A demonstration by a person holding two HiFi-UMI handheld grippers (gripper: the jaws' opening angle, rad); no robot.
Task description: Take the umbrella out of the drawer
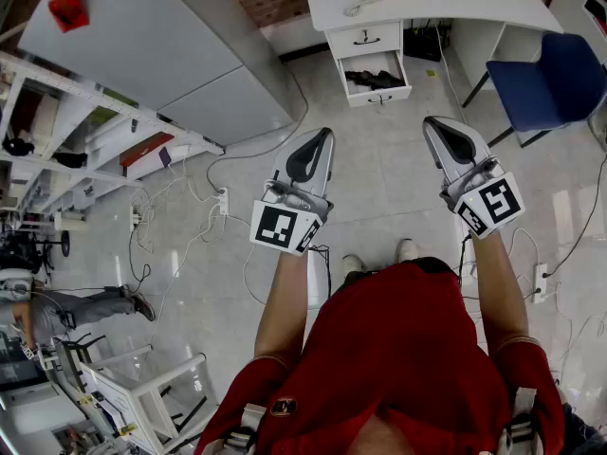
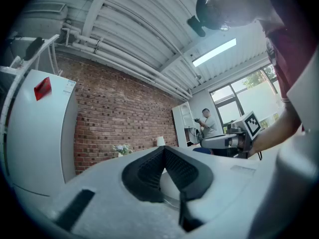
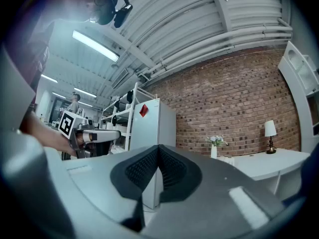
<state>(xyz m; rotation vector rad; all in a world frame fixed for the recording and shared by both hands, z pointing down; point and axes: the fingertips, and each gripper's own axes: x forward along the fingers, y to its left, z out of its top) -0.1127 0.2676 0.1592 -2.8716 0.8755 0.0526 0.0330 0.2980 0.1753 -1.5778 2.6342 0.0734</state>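
**Umbrella waits in open drawer, well ahead of both grippers**
Head view: the dark umbrella point(image 1: 375, 80) lies crosswise in the drawer point(image 1: 379, 96), about equally far from the left gripper point(image 1: 313, 148) and the right gripper point(image 1: 448, 140). Left gripper view: jaws pressed together, empty. Right gripper view: likewise.

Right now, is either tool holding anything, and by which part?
Nothing is held. The left tool and the right tool are both shut and empty; the umbrella lies in the open drawer.
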